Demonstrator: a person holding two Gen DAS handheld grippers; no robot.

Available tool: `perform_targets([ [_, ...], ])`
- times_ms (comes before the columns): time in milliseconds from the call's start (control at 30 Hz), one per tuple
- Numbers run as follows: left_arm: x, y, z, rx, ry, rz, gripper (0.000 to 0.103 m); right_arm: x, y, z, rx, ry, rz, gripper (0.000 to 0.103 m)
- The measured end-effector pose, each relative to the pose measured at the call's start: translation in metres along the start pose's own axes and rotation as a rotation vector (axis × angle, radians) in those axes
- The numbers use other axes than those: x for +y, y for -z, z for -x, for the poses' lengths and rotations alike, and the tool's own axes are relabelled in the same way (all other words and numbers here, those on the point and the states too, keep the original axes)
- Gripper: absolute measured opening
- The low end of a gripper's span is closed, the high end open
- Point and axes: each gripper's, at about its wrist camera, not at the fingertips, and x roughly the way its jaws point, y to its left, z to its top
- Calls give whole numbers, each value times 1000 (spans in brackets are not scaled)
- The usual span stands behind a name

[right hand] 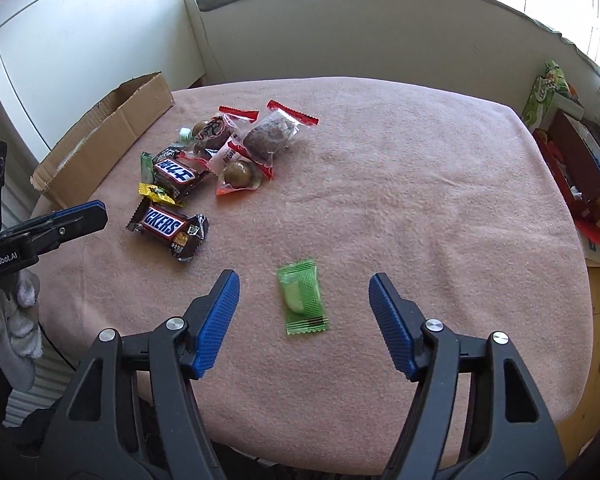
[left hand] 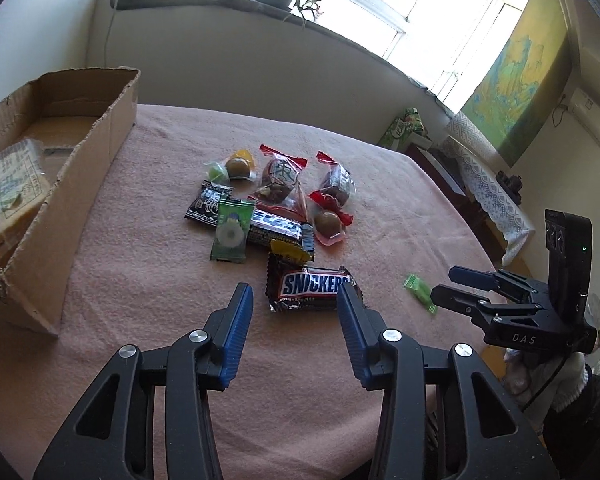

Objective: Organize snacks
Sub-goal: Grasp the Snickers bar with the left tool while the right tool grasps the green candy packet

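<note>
Two Snickers bars lie on the pink cloth (right hand: 400,200): the nearer Snickers bar (left hand: 314,286) sits just beyond the left gripper (left hand: 296,294), whose jaws stand apart with nothing between them. The second Snickers bar (left hand: 274,229) lies in the heap behind it, among what look like eight more wrapped sweets, though overlaps blur that count. One small green candy (right hand: 303,299) lies alone, well apart from the heap, between the tips of the right gripper (right hand: 304,286), whose jaws stand wide and touch nothing. One cardboard box (left hand: 80,168) sits at the table's left edge, its open top holding one packet (left hand: 10,180). Bare cloth spreads right of the heap to the table edge.
</note>
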Motion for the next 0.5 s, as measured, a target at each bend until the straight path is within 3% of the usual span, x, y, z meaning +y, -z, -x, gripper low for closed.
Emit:
perform_targets([
  [233, -7, -1, -16, 29, -27, -47, 43, -1, 7, -6, 9, 1, -5, 70],
  [300, -6, -4, -20, 32, -33, -52, 51, 0, 8, -8, 13, -2, 0, 70],
  [500, 2, -12, -32, 50, 8, -25, 53, 4, 7, -13, 23, -6, 19, 64],
])
